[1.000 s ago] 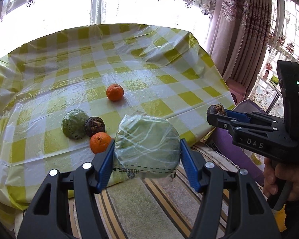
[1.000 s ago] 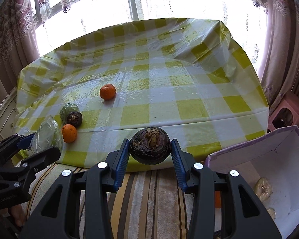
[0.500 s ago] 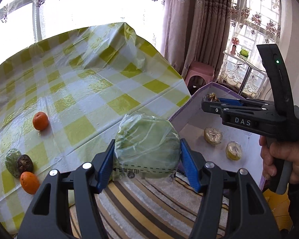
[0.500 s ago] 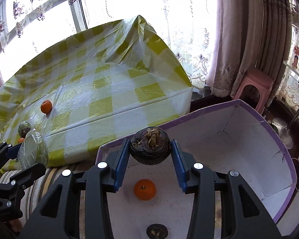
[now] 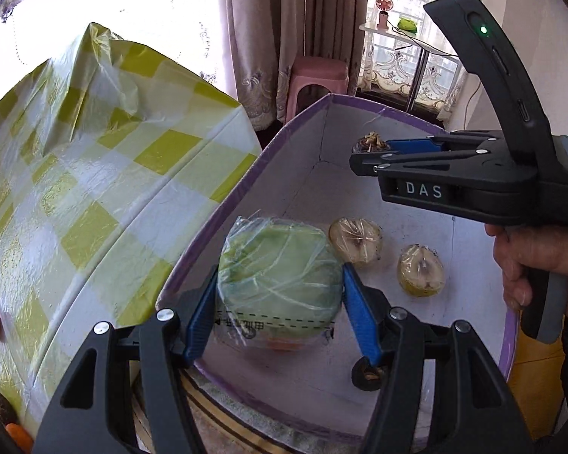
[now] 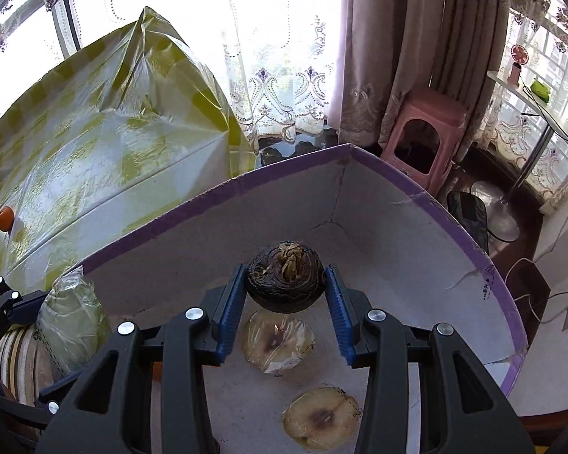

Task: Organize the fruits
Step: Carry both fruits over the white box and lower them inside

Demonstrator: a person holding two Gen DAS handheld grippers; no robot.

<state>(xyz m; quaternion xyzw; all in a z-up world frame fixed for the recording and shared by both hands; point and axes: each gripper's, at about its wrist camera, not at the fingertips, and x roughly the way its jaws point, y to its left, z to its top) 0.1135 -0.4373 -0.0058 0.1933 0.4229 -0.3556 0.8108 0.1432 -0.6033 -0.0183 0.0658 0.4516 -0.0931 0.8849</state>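
Landmark: the purple-rimmed box (image 5: 246, 185), white inside, standing just beside the table with the yellow-checked cloth (image 5: 94, 174).

Left gripper (image 5: 280, 302): blue pads part-way apart, pressed on both sides of the plastic-wrapped green cabbage (image 5: 278, 276). Cabbage hangs over the box's near left corner, above the floor of the box. Its printed wrap hides what lies under it; an orange patch shows through the film at the lower edge, identity not certain.

Right gripper (image 6: 286, 291): jaws nearly closed, clamped on a dark round fruit (image 6: 284, 280) with a dry tan crown. It hangs inside the box, over the far half, above a wrapped pale fruit half (image 6: 278, 342). A second wrapped half (image 6: 320, 422) lies nearer the box's front; the gripper body cuts off its lower edge.

In the left wrist view, another dark fruit (image 5: 367, 376) on the box floor is half hidden behind the left gripper's right finger. The hand (image 5: 541, 261) on the right gripper's handle is cut off at the frame edge.

Outside the box: one orange (image 6: 5, 218) on the cloth; two more fruits at the lower left corner of the left view, mostly cropped.
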